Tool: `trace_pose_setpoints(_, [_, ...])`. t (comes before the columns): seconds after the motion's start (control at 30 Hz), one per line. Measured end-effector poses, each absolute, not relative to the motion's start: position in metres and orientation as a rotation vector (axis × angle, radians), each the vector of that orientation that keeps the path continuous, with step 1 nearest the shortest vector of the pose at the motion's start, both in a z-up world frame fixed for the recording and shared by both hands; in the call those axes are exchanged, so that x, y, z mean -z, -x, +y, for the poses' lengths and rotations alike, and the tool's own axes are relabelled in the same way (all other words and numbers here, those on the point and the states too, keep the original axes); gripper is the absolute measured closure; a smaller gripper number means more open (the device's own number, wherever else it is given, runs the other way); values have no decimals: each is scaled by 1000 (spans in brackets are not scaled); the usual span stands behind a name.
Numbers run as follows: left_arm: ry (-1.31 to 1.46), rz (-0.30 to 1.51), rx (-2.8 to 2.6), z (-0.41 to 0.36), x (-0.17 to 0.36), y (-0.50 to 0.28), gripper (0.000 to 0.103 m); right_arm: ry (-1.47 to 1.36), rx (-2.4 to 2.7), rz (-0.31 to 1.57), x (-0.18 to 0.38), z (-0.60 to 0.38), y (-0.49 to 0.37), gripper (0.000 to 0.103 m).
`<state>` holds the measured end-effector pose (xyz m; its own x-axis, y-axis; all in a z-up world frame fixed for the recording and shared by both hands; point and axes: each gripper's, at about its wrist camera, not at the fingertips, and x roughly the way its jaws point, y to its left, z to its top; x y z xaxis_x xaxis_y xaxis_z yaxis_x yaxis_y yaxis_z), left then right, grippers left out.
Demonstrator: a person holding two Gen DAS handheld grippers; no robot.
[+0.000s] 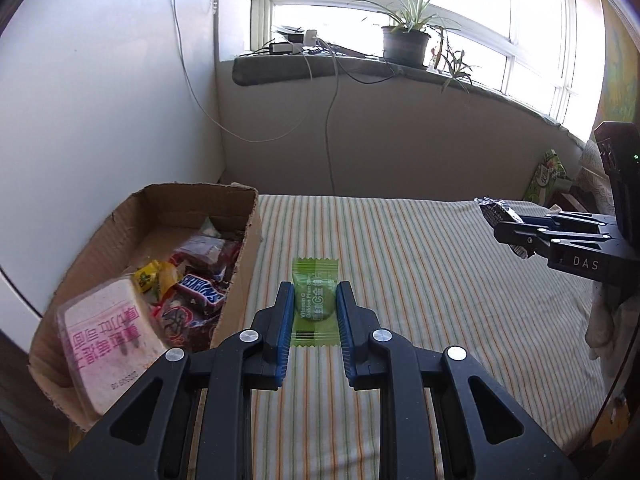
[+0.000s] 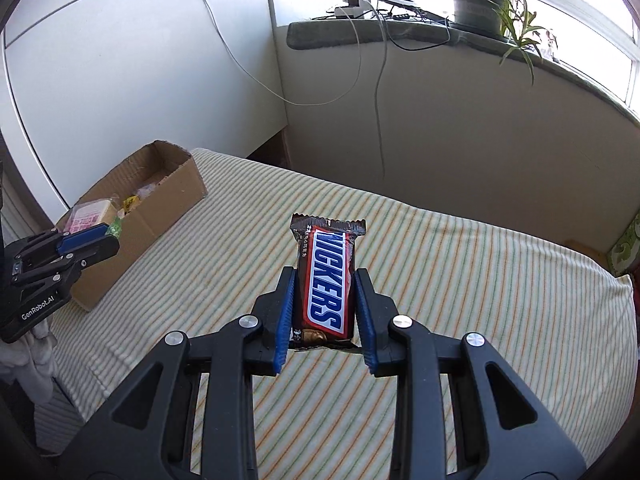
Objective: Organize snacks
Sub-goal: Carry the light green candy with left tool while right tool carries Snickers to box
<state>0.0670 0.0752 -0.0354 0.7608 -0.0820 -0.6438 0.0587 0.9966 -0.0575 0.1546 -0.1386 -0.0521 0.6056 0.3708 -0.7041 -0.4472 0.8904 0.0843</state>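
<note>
Left wrist view: my left gripper (image 1: 314,308) pinches a green plum candy (image 1: 315,307) by its 2 long edges, the blue pads pressed on the wrapper, and I hold it in the air above the striped cloth (image 1: 420,300). Just to its left stands the cardboard box (image 1: 240,280), open at the top, on the same cloth. Inside it I see a pink-lettered white packet (image 1: 106,340) at the near end, a Snickers bar in the box (image 1: 202,292) beside it, and a yellow sweet (image 1: 150,276) further back among other wrappers.

Right wrist view: my right gripper (image 2: 325,308) clamps a Snickers bar (image 2: 326,280) across its width, label facing the camera, its crimped end pointing away from me, and it too is clear of the cloth. The box lies well to the left, with my left gripper in front of its near corner.

Background, left wrist view: a potted plant (image 1: 406,38) on the windowsill (image 1: 360,68).
</note>
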Motion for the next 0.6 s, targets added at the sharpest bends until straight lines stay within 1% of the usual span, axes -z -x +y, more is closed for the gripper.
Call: trace_pose_setpoints(0.6, [76, 650, -54, 136, 24, -53, 84, 174, -682, 751, 35, -21, -159, 73])
